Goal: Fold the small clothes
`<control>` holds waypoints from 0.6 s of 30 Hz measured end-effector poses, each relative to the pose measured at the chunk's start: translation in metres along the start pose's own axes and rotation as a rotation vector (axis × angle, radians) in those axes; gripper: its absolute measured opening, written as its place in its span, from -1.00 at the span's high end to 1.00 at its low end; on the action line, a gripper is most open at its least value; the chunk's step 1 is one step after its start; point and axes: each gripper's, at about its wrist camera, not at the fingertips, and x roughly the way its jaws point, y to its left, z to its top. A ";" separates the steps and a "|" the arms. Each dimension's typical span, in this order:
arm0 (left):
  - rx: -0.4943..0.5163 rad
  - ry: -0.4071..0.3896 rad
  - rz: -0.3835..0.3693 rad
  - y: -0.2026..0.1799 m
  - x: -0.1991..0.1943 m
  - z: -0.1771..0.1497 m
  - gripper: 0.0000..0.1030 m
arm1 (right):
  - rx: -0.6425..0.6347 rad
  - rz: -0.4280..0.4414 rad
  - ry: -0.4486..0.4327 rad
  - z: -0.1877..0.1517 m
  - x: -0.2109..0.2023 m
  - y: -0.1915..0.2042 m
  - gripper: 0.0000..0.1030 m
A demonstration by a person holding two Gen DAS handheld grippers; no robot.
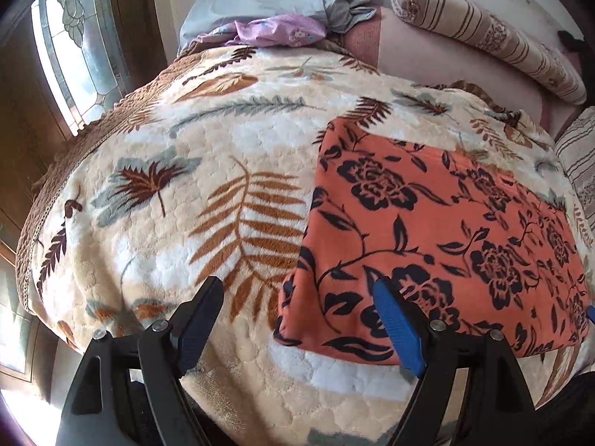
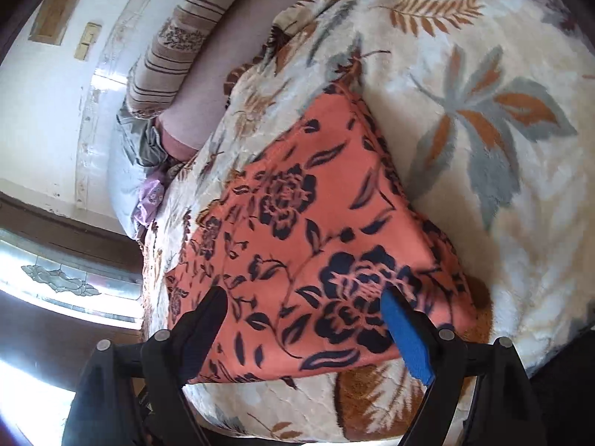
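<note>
On the blanket (image 1: pixel 156 200), the orange cloth (image 1: pixel 427 223) lies flat as a folded rectangle, toward 3 o'clock in the left wrist view and at centre in the right wrist view (image 2: pixel 305 230). Left gripper (image 1: pixel 297 319) has its jaws wide apart and nothing between the pads; it sits over the cloth's near-left corner at 6 o'clock, blue pad above the cloth, black pad above bare blanket. Right gripper (image 2: pixel 308 327) is also wide open and empty, straddling the cloth's near edge at 6 o'clock. Whether either touches the fabric can't be told.

Judged risks from here:
- Plush blanket pile could get pinched along with the cloth if a jaw digs down at the edge; the whole blanket would then lift and drag.
- The cloth looks layered; a shallow pinch may catch only the top layer and open the fold instead of adding one.
- The left gripper straddles the corner, so closing there may miss the cloth or grab just a tip, giving a skewed fold.
- Uneven lift between the two sides would twist the rectangle.
- Soft bedding underneath gives little support, so edges may slide.

Pillows (image 1: pixel 494 33) at 12 to 1 o'clock lie well apart, no hazard.
</note>
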 end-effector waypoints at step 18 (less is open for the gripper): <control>0.073 0.060 -0.033 -0.060 0.028 0.014 -0.62 | 0.141 0.030 -0.068 0.119 0.061 -0.029 -0.67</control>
